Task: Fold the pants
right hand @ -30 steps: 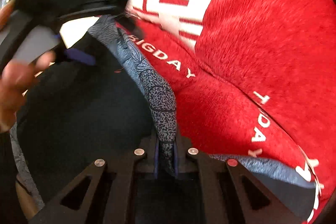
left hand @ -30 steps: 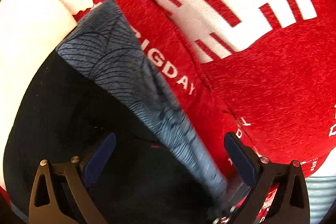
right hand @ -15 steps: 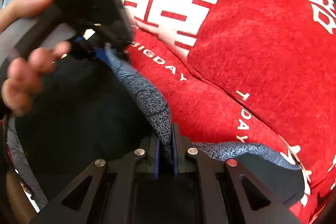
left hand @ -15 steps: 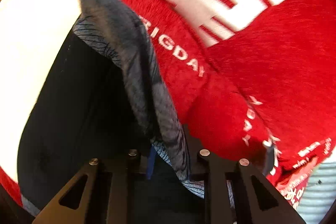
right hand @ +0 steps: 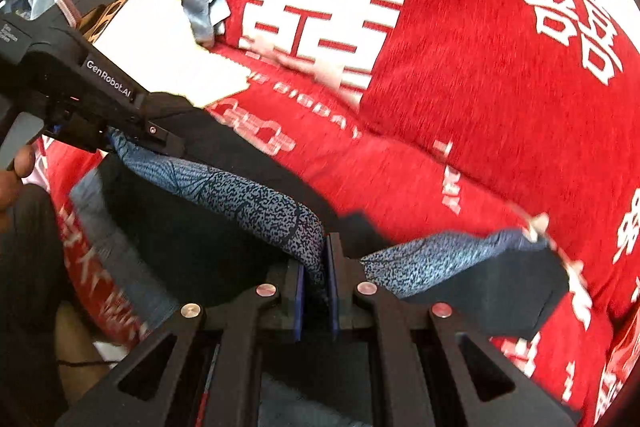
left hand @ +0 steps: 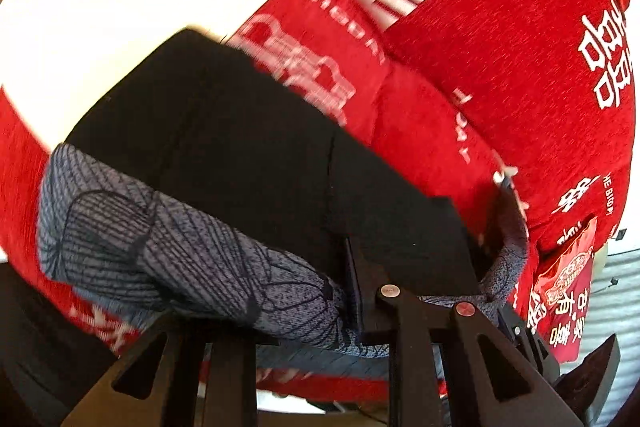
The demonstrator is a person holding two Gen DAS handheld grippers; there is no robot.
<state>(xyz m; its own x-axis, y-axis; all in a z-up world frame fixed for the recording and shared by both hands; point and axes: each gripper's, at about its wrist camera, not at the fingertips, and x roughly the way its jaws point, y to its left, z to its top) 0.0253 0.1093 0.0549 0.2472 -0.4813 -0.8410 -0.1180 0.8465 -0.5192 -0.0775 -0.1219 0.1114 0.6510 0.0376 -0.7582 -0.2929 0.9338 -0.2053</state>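
Matt black stretch-knit pants [left hand: 248, 147] with speckled grey-blue ribbed waistband [right hand: 276, 207], fuzzy red plush blanket [right hand: 480, 107] printed white, matt black plastic gripper [right hand: 316, 279] with shiny metal rivets, glossy red foil packet [left hand: 568, 267]

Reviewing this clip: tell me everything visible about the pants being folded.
The pants are black, soft-looking fabric with a wide blue-grey waistband printed in fine dark lines and speckles. They lie rumpled on a red blanket with white lettering. The right gripper is shut on the waistband, pinching it between blue pads; the left gripper is also shut on that band further along, so the band hangs stretched between them. The legs' ends are out of view.
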